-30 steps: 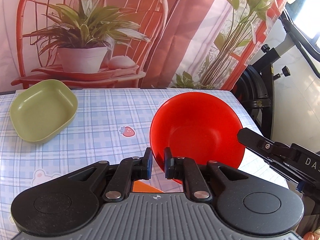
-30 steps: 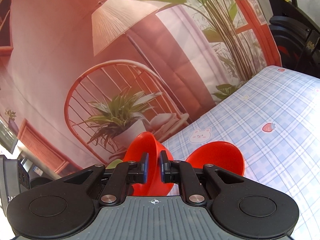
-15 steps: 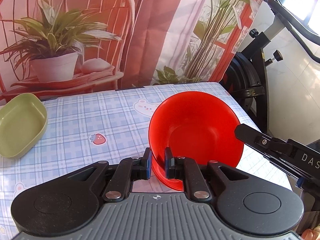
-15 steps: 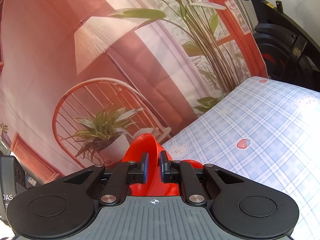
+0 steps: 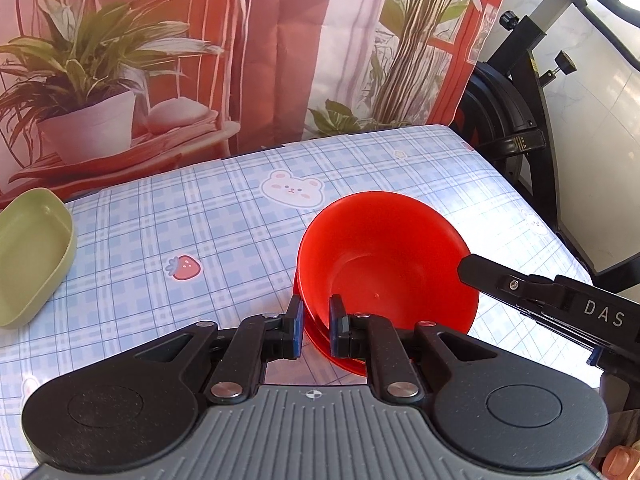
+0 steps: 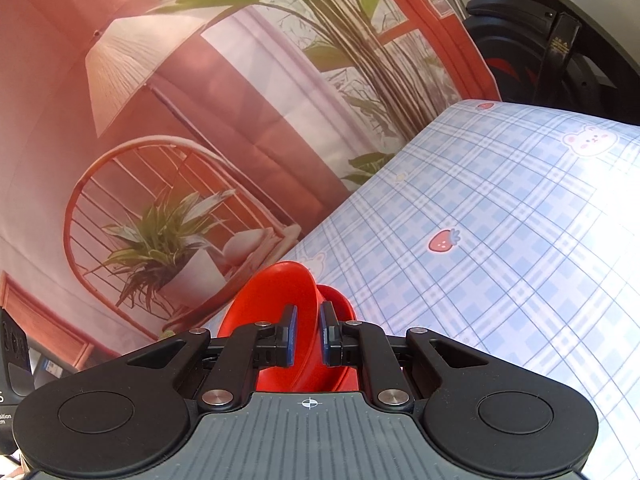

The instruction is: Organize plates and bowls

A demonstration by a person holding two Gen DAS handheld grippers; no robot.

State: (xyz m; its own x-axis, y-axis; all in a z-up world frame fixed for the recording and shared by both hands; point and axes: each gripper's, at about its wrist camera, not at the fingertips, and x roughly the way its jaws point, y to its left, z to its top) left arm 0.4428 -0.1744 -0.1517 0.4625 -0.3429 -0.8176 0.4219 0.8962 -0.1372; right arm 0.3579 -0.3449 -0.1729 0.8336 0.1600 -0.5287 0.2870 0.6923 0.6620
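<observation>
We grip a red bowl [image 5: 384, 264] with both claws: the left gripper [image 5: 314, 330] pinches its near rim, the right gripper [image 6: 305, 334] its side. It sits nested in a second red bowl [image 6: 340, 304] on the table [image 5: 224, 216], and a green dish [image 5: 28, 256] rests at the left edge.

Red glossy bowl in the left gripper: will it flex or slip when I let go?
The red glossy bowl looks like thin rigid plastic, so probably light and stiff. Its shiny rim may slip between the left gripper pads. Nested in a second red bowl, it should settle without tipping.

Checked tablecloth [image 5: 208, 216]; printed plant backdrop [image 5: 160, 60]; exercise bike [image 5: 516, 120]
</observation>
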